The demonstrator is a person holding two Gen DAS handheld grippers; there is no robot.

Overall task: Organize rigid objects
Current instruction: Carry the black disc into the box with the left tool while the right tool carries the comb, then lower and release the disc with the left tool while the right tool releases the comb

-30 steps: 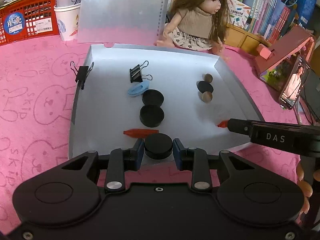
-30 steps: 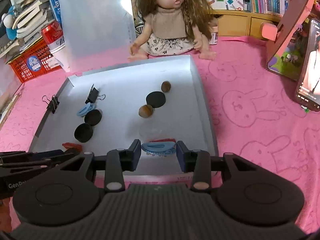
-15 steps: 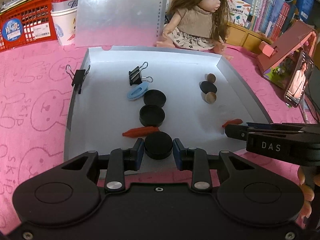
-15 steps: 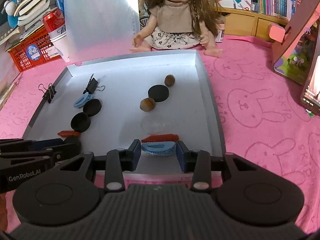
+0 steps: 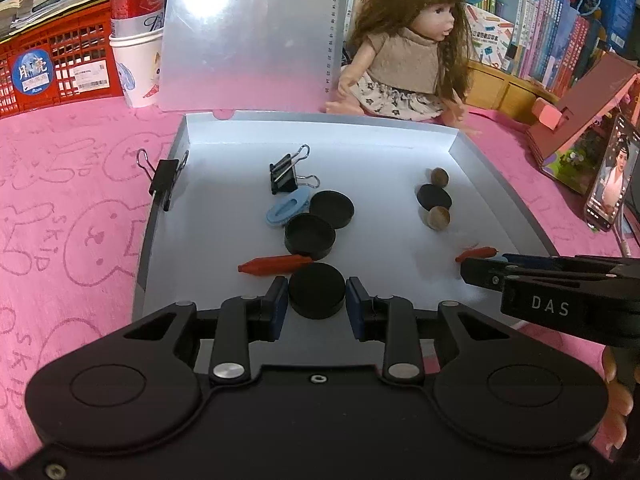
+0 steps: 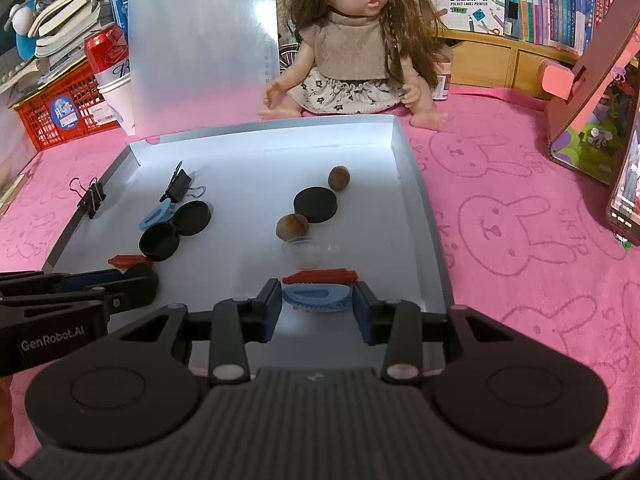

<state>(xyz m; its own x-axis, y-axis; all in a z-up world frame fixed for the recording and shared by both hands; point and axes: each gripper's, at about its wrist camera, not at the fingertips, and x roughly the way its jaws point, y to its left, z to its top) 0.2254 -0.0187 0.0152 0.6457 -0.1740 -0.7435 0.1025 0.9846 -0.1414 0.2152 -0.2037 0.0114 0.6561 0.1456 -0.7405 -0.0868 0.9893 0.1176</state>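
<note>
The left gripper has its jaws clamped on one black cap; the right gripper grips one blue clip. The tray holds four black caps, two blue clips, two red crayons, two nuts, two binder clips.

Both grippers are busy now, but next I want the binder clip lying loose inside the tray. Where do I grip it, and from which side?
Grip the loose binder clip by its black body, across the two flat faces, coming down from above. The body is the only solid, broad part; the wire handles look thin and springy, likely to slip. Approach from the back wall side of the tray, since the blue clip and a black cap crowd its near side.
</note>
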